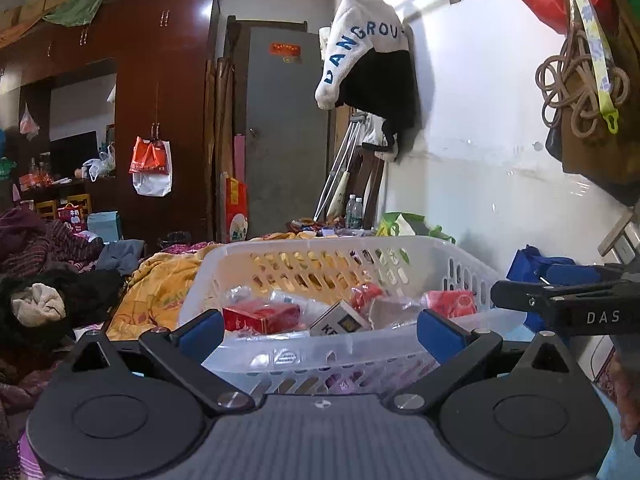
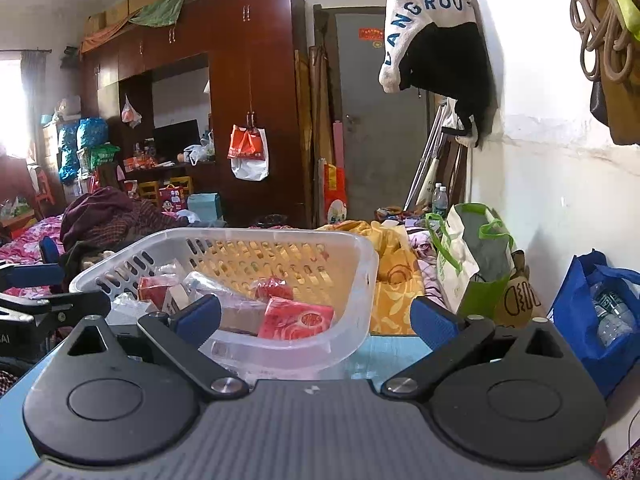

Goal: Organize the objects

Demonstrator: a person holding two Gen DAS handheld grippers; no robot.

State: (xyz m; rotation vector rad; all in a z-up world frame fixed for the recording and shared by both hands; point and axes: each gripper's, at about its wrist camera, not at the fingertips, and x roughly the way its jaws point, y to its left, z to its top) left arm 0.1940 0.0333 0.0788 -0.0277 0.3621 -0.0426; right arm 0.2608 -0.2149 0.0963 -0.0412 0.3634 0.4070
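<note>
Both my jaws gape wide, holding nothing. White basket (image 1: 352, 350) ahead, red packets (image 1: 260, 317) inside

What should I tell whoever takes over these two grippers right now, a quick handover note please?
Left gripper: jaws wide open, holding nothing, facing the near wall of the white plastic basket.
Right gripper: jaws open, empty, at the basket's near right corner.
Things: the basket sits on a light blue surface and holds a red box, a red tissue pack, a white carton and clear wrappers.
Done: several items are already in the basket.
Left: neither gripper touches the basket yet; whether more items belong in it cannot be told from here.
</note>
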